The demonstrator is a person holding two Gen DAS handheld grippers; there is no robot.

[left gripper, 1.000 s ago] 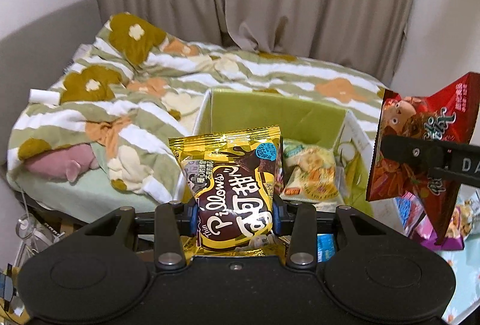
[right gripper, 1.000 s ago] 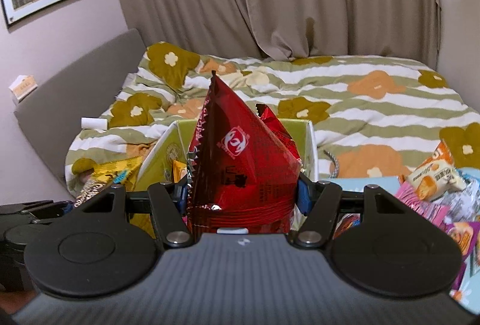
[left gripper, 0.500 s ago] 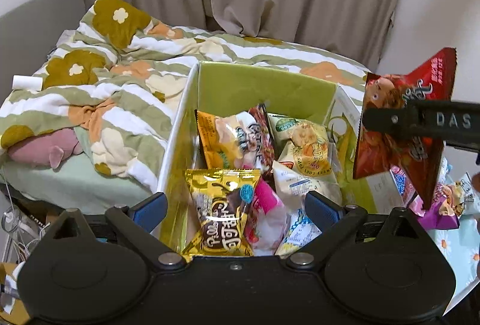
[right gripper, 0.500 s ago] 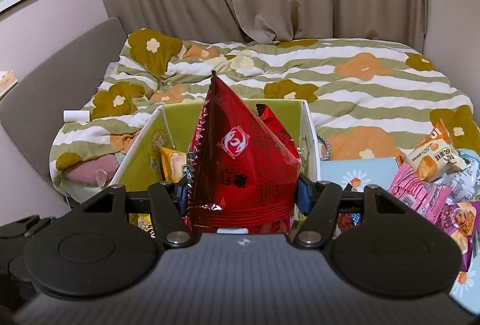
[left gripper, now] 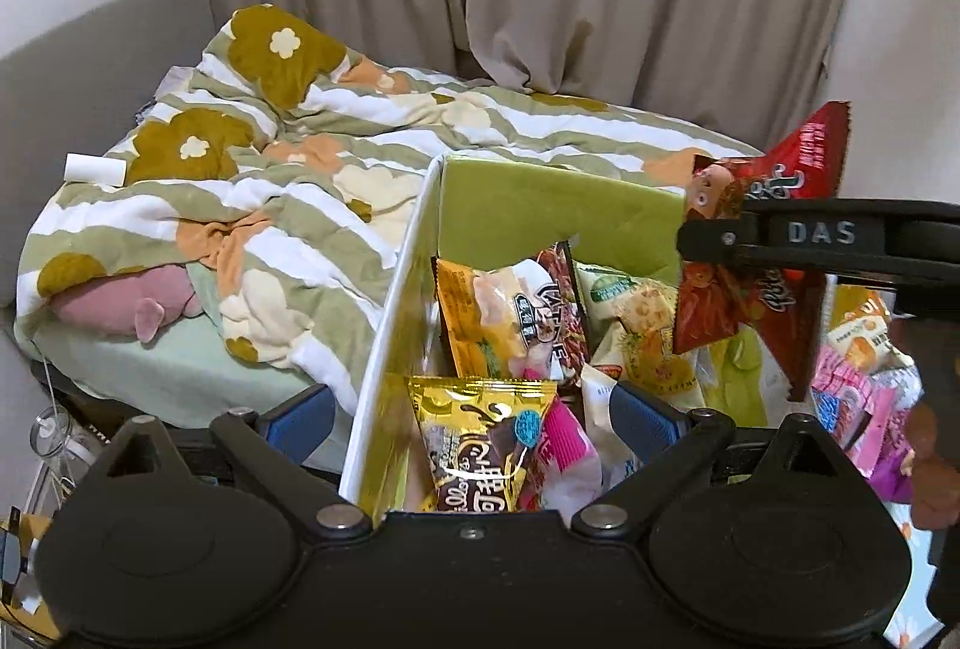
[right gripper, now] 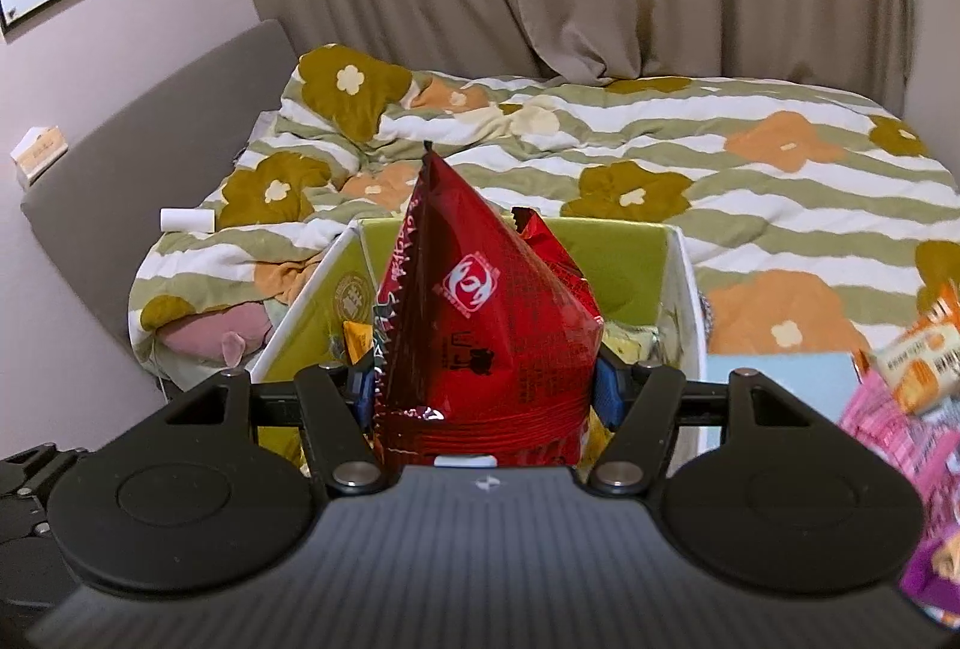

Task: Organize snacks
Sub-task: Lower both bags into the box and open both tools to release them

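My right gripper clenches the red bag over the green box, ready to drop; my left gripper hangs released above the gold packet.

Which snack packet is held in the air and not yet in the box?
The red packet, pinched by the right gripper above the green-lined box. The gold chocolate packet and the others lie inside.

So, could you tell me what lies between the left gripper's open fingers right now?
In the left wrist view, the left gripper straddles the box's white left wall; the gold chocolate snack packet and a pink packet lie between its fingers, inside the box.
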